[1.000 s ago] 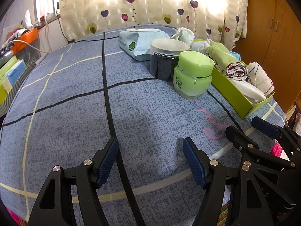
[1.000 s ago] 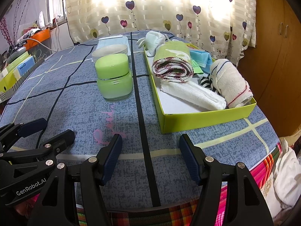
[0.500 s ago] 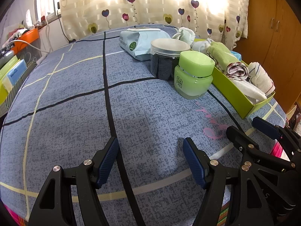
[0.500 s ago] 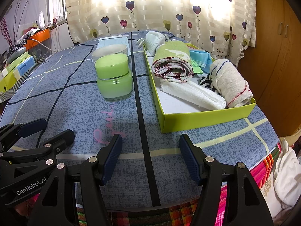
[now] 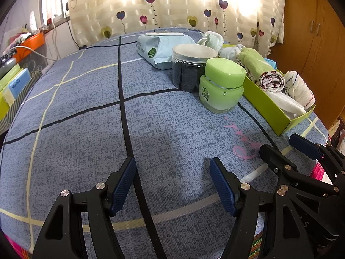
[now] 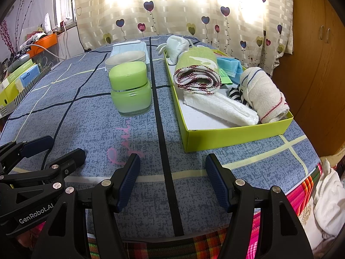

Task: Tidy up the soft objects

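Towels (image 6: 198, 73) fill the tray (image 6: 235, 138) at right; both claws (image 5: 172, 183) (image 6: 170, 181) gape empty; sock (image 6: 176, 45), perhaps overhanging, could snag.

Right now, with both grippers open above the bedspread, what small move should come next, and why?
Probably reach the right gripper forward toward the white sock draped over the far rim of the green tray. It seems the only cloth not fully inside; the other rolled cloths already lie in the tray.
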